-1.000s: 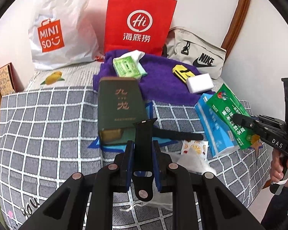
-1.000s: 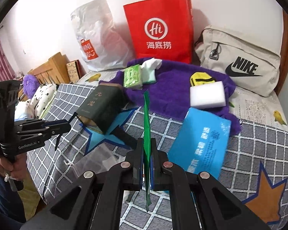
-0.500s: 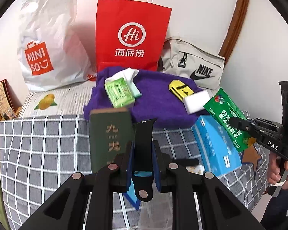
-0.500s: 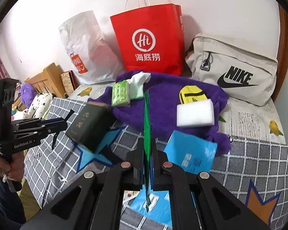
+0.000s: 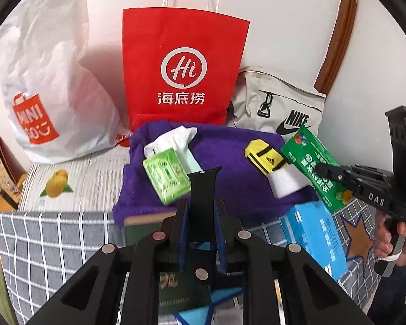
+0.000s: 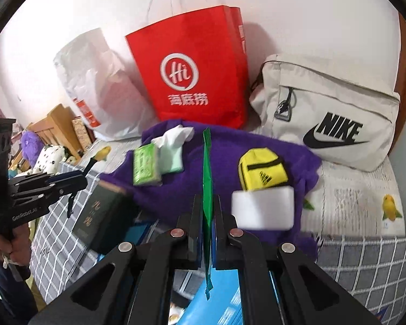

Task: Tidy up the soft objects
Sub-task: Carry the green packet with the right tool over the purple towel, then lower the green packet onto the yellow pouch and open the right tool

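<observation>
My left gripper (image 5: 201, 211) is shut on a black watch strap (image 5: 203, 189) and holds it above the bed; it also shows in the right wrist view (image 6: 75, 180). My right gripper (image 6: 208, 208) is shut on a green snack packet (image 6: 208, 178), seen edge-on; in the left wrist view the green snack packet (image 5: 308, 162) hangs over the purple towel (image 5: 230, 168). On the towel (image 6: 219, 162) lie a green tissue pack (image 5: 166, 173), a yellow mini backpack (image 6: 262, 169) and a white sponge (image 6: 262, 210).
A red paper bag (image 5: 184, 67), a white Miniso plastic bag (image 5: 48, 81) and a beige Nike bag (image 6: 333, 113) stand against the wall. A dark green book (image 6: 100, 211) and a blue tissue pack (image 5: 314, 235) lie on the grey checked bedcover (image 5: 54, 241).
Both grippers have moved forward and up toward the purple towel and the bags, each still holding its object. The book and blue pack have slid down in view.
</observation>
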A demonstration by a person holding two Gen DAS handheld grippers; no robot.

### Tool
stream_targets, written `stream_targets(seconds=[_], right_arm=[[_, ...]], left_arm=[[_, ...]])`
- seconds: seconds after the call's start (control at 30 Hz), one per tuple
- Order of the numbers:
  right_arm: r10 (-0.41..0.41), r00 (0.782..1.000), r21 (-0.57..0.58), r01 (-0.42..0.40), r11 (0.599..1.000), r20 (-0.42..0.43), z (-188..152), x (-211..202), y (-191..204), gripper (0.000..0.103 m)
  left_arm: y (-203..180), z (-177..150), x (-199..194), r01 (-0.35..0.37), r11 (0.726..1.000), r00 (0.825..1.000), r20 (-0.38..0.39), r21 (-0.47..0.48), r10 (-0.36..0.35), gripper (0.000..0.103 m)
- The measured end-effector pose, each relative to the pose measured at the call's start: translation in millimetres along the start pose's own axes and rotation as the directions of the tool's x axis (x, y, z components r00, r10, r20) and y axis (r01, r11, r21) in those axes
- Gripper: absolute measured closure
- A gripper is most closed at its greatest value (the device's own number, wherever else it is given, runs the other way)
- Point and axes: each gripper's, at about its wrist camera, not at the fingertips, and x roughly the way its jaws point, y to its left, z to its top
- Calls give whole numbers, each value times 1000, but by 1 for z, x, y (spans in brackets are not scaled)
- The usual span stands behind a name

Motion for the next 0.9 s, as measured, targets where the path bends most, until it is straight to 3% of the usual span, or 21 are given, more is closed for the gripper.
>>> stream_targets(seconds=[0.43,0.9], right_arm=[[-33,997,69,37,997,-66,47,65,-47,98],[-31,988,111,48,993,-149,49,102,-81,93]], left_arm=[[5,45,61,8,1000,998,-56,20,-7,85],[5,69,124,19,1000,992,-126,13,-18,85]])
